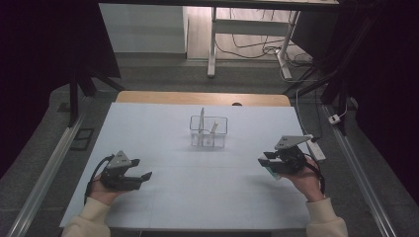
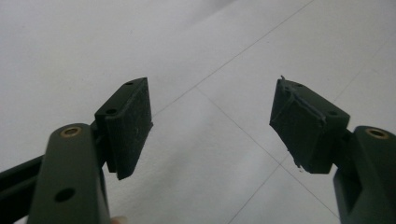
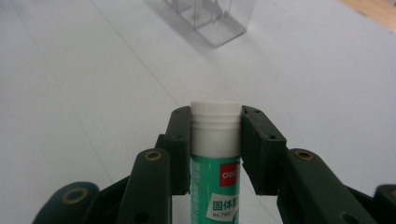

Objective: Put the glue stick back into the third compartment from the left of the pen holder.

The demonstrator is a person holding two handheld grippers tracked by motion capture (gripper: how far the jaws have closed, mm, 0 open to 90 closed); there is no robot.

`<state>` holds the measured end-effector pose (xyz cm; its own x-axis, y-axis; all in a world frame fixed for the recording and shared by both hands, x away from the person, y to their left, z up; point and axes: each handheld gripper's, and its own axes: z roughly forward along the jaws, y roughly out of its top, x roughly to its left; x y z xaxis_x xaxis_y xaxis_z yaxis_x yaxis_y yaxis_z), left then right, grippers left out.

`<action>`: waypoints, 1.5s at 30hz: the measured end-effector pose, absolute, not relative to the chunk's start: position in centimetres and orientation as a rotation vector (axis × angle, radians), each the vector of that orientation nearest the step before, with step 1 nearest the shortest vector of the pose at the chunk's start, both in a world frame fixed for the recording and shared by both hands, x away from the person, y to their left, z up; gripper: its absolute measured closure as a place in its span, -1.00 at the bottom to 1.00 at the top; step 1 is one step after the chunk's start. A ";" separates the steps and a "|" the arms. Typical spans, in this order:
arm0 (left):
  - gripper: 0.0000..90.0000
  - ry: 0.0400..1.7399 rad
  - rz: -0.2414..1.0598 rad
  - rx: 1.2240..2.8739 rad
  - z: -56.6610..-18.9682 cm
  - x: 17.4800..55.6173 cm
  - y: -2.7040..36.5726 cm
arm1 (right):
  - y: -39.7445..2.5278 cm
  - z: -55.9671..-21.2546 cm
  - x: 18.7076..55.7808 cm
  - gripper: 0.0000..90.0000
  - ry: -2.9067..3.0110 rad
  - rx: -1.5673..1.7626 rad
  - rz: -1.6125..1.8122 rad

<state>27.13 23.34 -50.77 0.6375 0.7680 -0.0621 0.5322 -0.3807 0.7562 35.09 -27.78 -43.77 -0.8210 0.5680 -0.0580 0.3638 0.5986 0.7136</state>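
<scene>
High view: a person seated at a pale table (image 1: 197, 197) holds 2 two-jaw grippers, forearms in cream sleeves entering from the bottom edge. The left gripper (image 1: 140, 169) hovers low over the near left part of the table, its jaws spread apart with nothing between them; the left gripper view confirms this, showing the left gripper's 2 black pads (image 2: 128, 123) set wide above bare white surface crossed by thin seam lines.

The right gripper (image 1: 265, 159) sits over the near right part of the table, its jaws closed around a glue stick (image 1: 271, 171), which is glimpsed as a pale green sliver beneath the tool. The right gripper view gives the clear look: the glue stick (image 3: 215, 154), with a white ribbed cap, a green body and a red brand patch, stands pinched between both pads of the right gripper (image 3: 215, 144), its cap pointing forward past the jaw tips.

A clear plastic organizer (image 1: 208, 132) stands near the table's centre, well apart from both grippers, with 2 slim pale items upright in its compartments. Its lower corner also appears at the top of the right gripper view (image 3: 210, 21). Cables and desk legs lie on the floor beyond the table.
</scene>
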 end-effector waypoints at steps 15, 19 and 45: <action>-0.35 1.012 0.386 2.077 -50.8 27.1 23.3 | -28.1 -42.7 34.7 0.43 2.359 0.793 1.240; -0.35 1.011 0.387 2.077 -50.8 27.1 23.3 | -28.1 -42.6 34.6 0.44 2.332 0.792 1.265; -0.35 1.010 0.390 2.077 -50.7 27.1 23.3 | -26.6 -41.5 35.0 0.43 2.193 0.800 1.398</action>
